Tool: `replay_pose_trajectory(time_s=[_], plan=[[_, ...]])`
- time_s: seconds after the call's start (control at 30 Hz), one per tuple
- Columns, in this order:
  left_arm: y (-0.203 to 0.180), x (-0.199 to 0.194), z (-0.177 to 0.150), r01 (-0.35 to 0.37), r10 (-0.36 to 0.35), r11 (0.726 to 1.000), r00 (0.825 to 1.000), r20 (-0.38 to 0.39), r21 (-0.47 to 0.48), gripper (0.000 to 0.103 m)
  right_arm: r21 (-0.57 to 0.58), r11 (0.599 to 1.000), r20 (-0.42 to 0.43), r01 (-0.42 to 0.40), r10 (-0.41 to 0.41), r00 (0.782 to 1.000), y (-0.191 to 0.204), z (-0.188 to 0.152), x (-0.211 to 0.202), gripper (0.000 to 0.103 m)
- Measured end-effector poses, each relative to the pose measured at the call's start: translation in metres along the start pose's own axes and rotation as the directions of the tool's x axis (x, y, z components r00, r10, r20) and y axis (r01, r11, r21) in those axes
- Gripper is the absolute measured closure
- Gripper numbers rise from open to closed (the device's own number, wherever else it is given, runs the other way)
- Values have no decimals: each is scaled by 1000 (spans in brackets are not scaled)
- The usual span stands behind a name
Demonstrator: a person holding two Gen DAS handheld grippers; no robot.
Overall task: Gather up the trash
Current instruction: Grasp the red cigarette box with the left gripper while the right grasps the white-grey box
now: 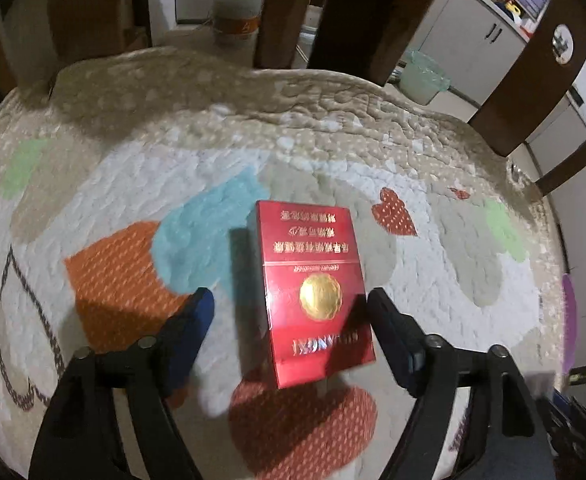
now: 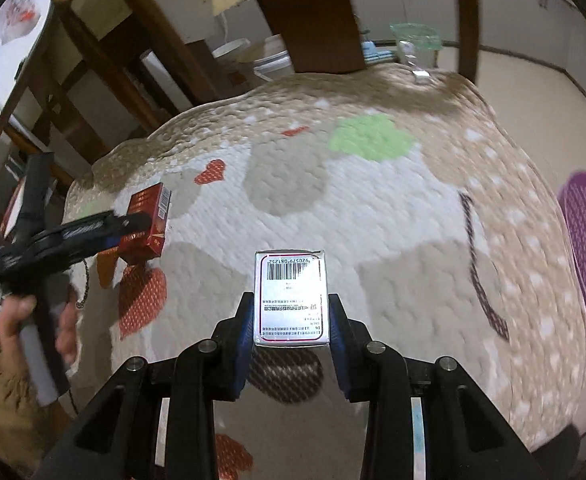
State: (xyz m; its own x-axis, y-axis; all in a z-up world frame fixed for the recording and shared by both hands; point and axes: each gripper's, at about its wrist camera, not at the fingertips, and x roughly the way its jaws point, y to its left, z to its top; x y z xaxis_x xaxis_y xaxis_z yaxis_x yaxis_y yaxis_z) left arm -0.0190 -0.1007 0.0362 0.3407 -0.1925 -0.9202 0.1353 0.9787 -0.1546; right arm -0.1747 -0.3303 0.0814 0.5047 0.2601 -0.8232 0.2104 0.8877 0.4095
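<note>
left hand-held gripper (image 1: 291, 300) stands wide open low in its frame, the red cigarette pack (image 1: 313, 296) between its fingers, apart from the left pad. right hand-held gripper (image 2: 291, 312) clamps a silver barcoded box (image 2: 291, 296) at lower centre, above the quilted desk cover (image 2: 373, 208).

Dim indoor light, fisheye bend and motion smear in both wrist views.

Light falls from above: the red box (image 1: 311, 292) throws a dark shadow to the left of itself between the left tongs (image 1: 289, 304), and the silver box (image 2: 291, 298) shades the quilted cloth (image 2: 373, 216) just under the right tongs (image 2: 291, 320). The silver face glares pale. Cloth beyond the tongs is streaked with blur; chair legs bow near the black, vignetted edges.
</note>
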Motion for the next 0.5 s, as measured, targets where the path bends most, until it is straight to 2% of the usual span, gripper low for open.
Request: replay_pose_trajectory(time_s=[0.1, 0.17, 0.23, 0.27, 0.3, 0.33, 0.37, 0.5], plan=[[-8, 9, -1, -13, 13, 1000, 1000, -17, -6, 23, 30, 999, 13, -12, 11, 1000, -10, -8, -6, 66], [-15, 13, -6, -68, 69, 998, 997, -24, 11, 24, 35, 999, 26, -11, 10, 1000, -13, -13, -10, 66], [-25, 13, -12, -110, 111, 992, 994, -4, 62, 35, 36, 999, 40, -11, 9, 999, -15, -17, -15, 66], [-29, 10, -16, -120, 120, 989, 993, 10, 83, 53, 37, 999, 46, -12, 10, 999, -14, -19, -17, 66], [-30, 6, -18, -105, 104, 991, 995, 8, 82, 77, 36, 999, 52, -12, 10, 999, -14, -21, -18, 66], [-31, 4, -18, -90, 91, 993, 996, -3, 75, 81, 32, 999, 57, -10, 8, 998, -13, -23, -20, 66], [-28, -2, -20, -47, 48, 998, 999, -14, 45, 81, 27, 1000, 63, -6, 4, 998, -13, -25, -22, 66], [-22, -35, -33, 17, -17, 1000, 999, 32, 5, 81, 25, 1000, 83, -7, 5, 997, -13, -32, -29, 66]])
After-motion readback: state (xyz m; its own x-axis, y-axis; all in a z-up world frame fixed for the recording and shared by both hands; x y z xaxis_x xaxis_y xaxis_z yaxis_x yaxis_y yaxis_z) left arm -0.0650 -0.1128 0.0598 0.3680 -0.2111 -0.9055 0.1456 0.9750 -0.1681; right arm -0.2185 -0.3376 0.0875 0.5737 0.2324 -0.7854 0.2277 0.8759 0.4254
